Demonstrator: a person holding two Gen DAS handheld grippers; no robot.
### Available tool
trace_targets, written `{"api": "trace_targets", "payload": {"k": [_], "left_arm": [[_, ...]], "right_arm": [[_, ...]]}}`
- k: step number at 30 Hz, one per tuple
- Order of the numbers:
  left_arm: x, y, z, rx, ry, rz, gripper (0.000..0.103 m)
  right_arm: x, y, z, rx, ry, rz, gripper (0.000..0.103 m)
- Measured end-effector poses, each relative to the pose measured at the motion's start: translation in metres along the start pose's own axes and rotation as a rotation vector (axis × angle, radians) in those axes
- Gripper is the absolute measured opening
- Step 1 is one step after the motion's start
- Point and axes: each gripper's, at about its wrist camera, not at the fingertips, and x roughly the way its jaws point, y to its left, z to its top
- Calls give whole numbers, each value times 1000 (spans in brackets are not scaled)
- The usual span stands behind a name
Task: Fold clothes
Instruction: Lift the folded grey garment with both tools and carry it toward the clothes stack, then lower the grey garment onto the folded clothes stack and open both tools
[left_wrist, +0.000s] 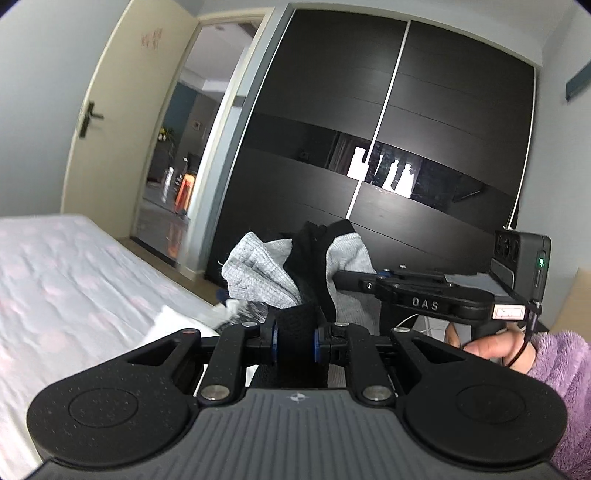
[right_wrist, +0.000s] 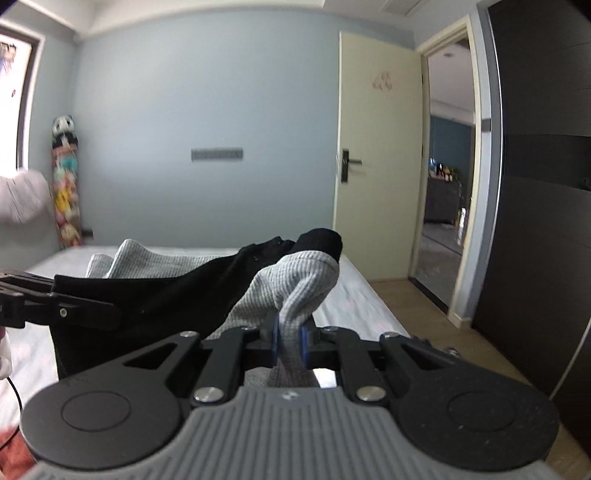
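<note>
From the left wrist view, the left gripper (left_wrist: 295, 341) was clamped on a black ribbed-knit part of the grey-and-black waffle-knit garment (left_wrist: 258, 273), fabric bunched thick between the blue pads. The garment was held up in the air, above the edge of the bed with the pale pink-patterned sheet (left_wrist: 74, 266), not lying flat on it. The right gripper (left_wrist: 340, 277) came in from the side, its tip tucked into the grey fabric, with a hand in a fuzzy purple sleeve (left_wrist: 491, 345) on its handle. A big dark wood-grain sliding wardrobe (left_wrist: 369, 110) filled the background.

From the right wrist view, the right gripper (right_wrist: 290, 343) was pinching a fold of the grey waffle part, so both grippers had cloth. The black section draped across toward the left gripper (right_wrist: 85, 314), and a black cuff poked up behind the grey hump. Soft, floppy, stretchy-looking stuff. A cream door (right_wrist: 376, 166) stood open.

My guess: this was the lift-and-spread step, nothing folded yet. Next it probably needed pulling the two grips apart to straighten the garment, then laying it flat on the bed, without the knit slipping out.
</note>
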Motion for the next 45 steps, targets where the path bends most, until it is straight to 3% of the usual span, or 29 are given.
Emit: {"api": "trace_targets", "payload": {"k": [5, 10, 20, 25, 34, 41, 45], "left_arm": [[48, 33, -21, -41, 69, 42, 14], [82, 75, -18, -82, 118, 83, 13], [112, 134, -17, -141, 191, 155, 14], [125, 162, -30, -180, 243, 190, 13], [134, 187, -52, -222, 316, 235, 14], [133, 187, -55, -220, 323, 247, 14], [132, 184, -54, -215, 323, 254, 14]], "right_arm": [[51, -20, -15, -9, 94, -10, 13], [112, -23, -22, -30, 157, 7, 13], [214, -20, -20, -71, 314, 77, 13], [259, -22, -35, -59, 392, 96, 13], [303, -22, -60, -32, 478, 100, 15], [320, -19, -65, 13, 474, 64, 29], [331, -36, -61, 216, 496, 82, 41]]}}
